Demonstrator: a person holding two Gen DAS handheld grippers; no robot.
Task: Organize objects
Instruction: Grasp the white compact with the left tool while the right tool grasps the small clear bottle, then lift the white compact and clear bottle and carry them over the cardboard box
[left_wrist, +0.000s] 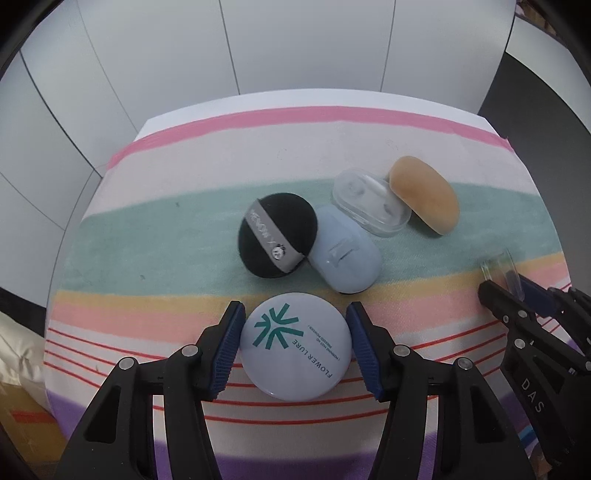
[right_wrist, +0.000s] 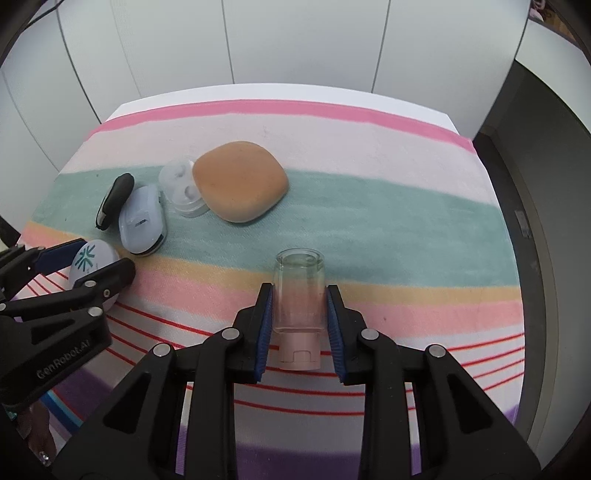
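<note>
A round white compact (left_wrist: 295, 347) with a teal logo lies on the striped cloth (left_wrist: 166, 229). My left gripper (left_wrist: 295, 308) is shut on it, a blue pad against each side. A clear bottle (right_wrist: 298, 273) with a pink cap (right_wrist: 298, 350) lies on its side, cap towards me. Both pads of my right gripper (right_wrist: 300, 290) touch its glass walls, so that gripper is shut on it. In the right wrist view the left gripper (right_wrist: 90, 264) and compact (right_wrist: 92, 258) are at the far left. The right gripper (left_wrist: 517, 291) shows at the right edge of the left wrist view.
Behind the compact lie a black puff (left_wrist: 277, 236), a pale blue case (left_wrist: 345, 251), a clear plastic case (left_wrist: 369, 201) and a tan sponge (left_wrist: 424, 195), close together. White wall panels (left_wrist: 295, 44) stand beyond the table's far edge. A dark gap (right_wrist: 535, 221) runs along the right.
</note>
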